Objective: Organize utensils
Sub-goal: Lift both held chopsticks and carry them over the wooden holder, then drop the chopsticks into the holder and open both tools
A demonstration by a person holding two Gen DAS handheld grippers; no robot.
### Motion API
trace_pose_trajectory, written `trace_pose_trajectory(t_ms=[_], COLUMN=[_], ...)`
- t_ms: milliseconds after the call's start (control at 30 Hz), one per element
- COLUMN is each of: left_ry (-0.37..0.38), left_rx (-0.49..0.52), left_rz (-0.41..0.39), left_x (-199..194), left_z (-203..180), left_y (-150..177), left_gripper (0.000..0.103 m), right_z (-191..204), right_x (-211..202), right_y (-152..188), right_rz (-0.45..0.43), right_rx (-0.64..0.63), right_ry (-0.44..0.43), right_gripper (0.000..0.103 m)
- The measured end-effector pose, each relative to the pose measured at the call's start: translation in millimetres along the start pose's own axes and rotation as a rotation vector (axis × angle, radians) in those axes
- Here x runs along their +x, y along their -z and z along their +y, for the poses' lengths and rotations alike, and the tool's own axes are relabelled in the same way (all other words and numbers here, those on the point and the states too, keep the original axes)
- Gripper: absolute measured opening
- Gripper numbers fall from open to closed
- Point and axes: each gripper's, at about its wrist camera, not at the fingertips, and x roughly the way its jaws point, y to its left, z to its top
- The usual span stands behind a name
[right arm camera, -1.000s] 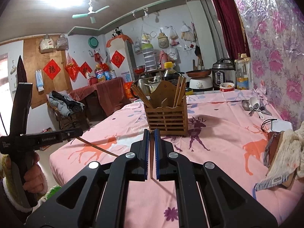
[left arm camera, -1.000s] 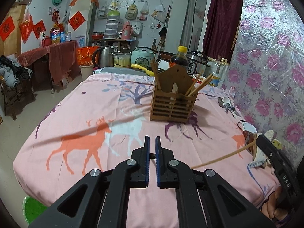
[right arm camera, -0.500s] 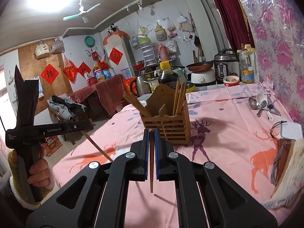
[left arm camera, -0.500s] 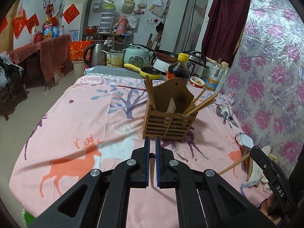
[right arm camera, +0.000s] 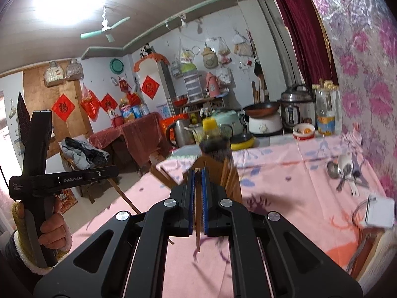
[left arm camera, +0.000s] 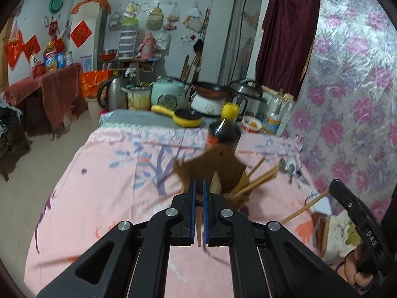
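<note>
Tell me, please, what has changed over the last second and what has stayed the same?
Both grippers moved in toward the wooden utensil holder, which now sits just beyond their fingertips. The left gripper and right gripper each stay shut on a chopstick; nothing was released. The spoons lie where they were.

The wooden utensil holder [left arm camera: 218,173] stands directly ahead, a dark bottle [left arm camera: 224,134] just behind it. Left of the holder the pink surface [left arm camera: 104,173] lies open; spoons [right arm camera: 345,171] occupy the far right.
</note>
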Motion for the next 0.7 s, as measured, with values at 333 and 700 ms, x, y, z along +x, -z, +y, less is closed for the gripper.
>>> trace_pose_trajectory(t_ms=[333, 700], left_ry=[0.012, -0.021], left_rx=[0.033, 0.011], left_rz=[-0.163, -0.129], left_x=[4.5, 62.5], left_z=[-17.5, -4.6], left_y=[-76.2, -79.8], left_gripper=[0.006, 0.006], right_z=[4.7, 0.8], right_x=[32.6, 77.9], right_y=[-67.2, -61.2], right_rz=[-0.122, -0.095], right_rx=[-0.035, -0.063], right_ry=[-0.012, 0.021], right_gripper=[0.006, 0.006])
